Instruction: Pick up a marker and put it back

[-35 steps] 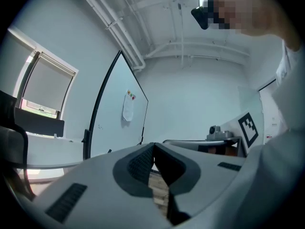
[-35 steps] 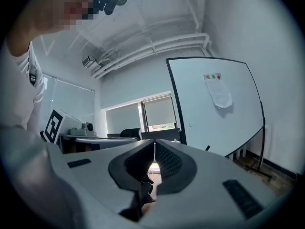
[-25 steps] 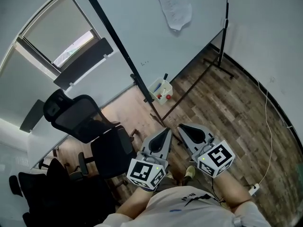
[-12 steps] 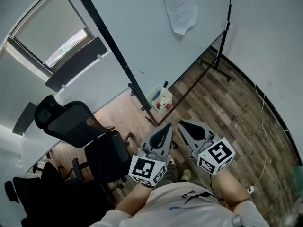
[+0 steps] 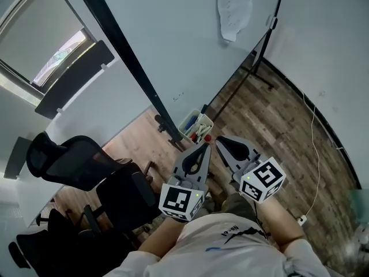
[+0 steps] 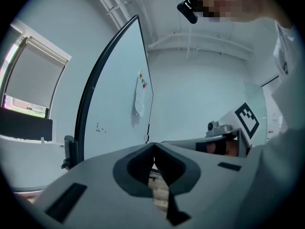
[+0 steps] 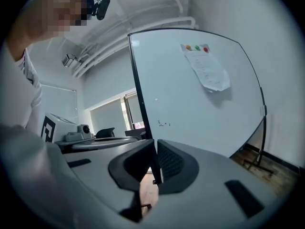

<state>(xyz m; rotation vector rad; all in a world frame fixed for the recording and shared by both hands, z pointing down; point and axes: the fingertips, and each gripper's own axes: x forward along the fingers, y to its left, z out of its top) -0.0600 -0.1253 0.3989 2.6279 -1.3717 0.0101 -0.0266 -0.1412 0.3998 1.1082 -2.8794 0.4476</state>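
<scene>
A small clear marker box (image 5: 191, 126) hangs at the whiteboard's (image 5: 173, 39) lower edge. It holds several markers, among them a black one (image 5: 202, 110) standing up and a red-capped one (image 5: 207, 137). My left gripper (image 5: 203, 148) is shut and holds nothing, its tip just below the box. To its right my right gripper (image 5: 218, 139) is also shut and empty, close to the box's right end. In the left gripper view the jaws (image 6: 153, 147) meet in front of the whiteboard (image 6: 114, 109). The right gripper view shows its jaws (image 7: 156, 146) closed before the board's black frame (image 7: 140, 99).
A sheet of paper (image 5: 233, 10) is pinned high on the board. Black office chairs (image 5: 75, 166) stand at the left. The board's stand legs (image 5: 260, 77) rest on the wood floor, where a white cable (image 5: 314, 137) runs to a plug strip (image 5: 300, 219).
The person has stepped toward the whiteboard. Both grippers, shut throughout, have come up close to the marker box.
</scene>
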